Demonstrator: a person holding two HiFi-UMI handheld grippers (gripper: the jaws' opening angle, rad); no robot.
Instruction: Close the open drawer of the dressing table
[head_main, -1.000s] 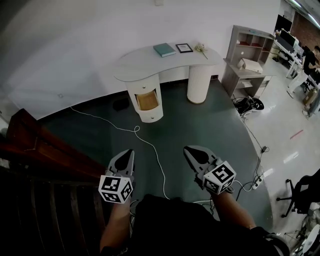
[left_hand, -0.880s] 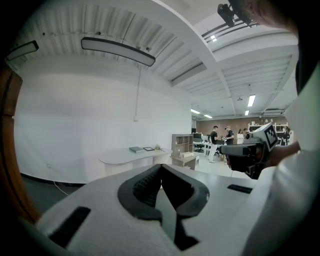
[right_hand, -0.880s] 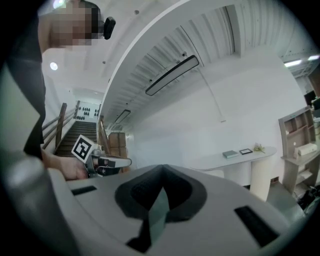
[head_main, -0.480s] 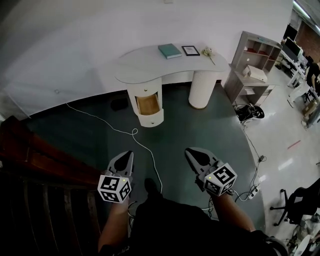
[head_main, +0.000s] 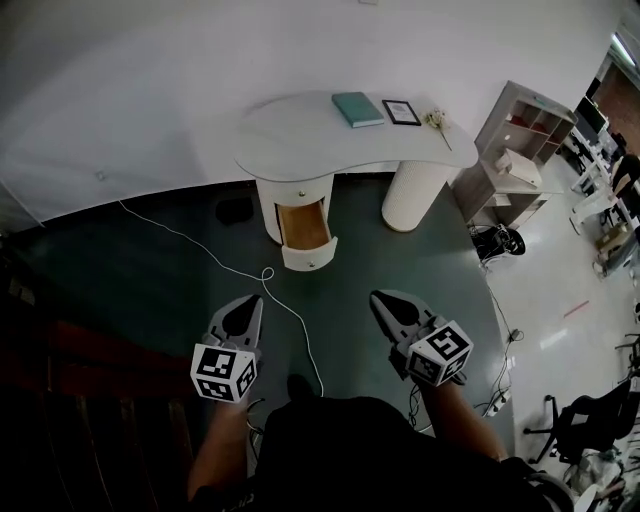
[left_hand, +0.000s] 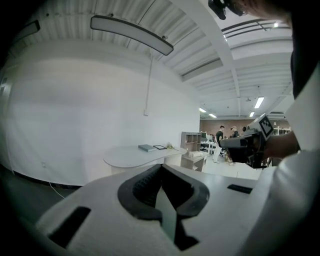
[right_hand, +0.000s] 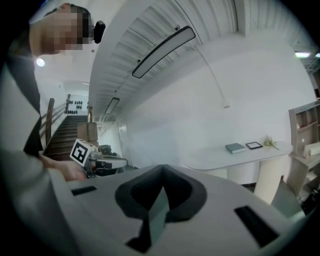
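Observation:
The white dressing table (head_main: 310, 132) stands against the wall, some way ahead of me. Its drawer (head_main: 304, 228) is pulled out of the round left pedestal, showing a wooden inside and a white front (head_main: 309, 259). My left gripper (head_main: 252, 301) and right gripper (head_main: 381, 298) hover over the dark green floor, well short of the drawer, both shut and holding nothing. In the left gripper view the left gripper (left_hand: 161, 169) points at the table (left_hand: 134, 155). The right gripper (right_hand: 162, 170) points left of the table (right_hand: 240, 156) in its own view.
A white cable (head_main: 232, 260) snakes across the floor between me and the drawer. A teal book (head_main: 358, 109), a picture frame (head_main: 402, 112) and a flower sprig (head_main: 437, 120) lie on the tabletop. A grey shelf desk (head_main: 518, 150) stands right; dark wooden stairs (head_main: 70, 400) are at left.
I have walked closer to the table, so the drawer looks nearer and more of its inside shows. Both grippers stay shut in the same pose.

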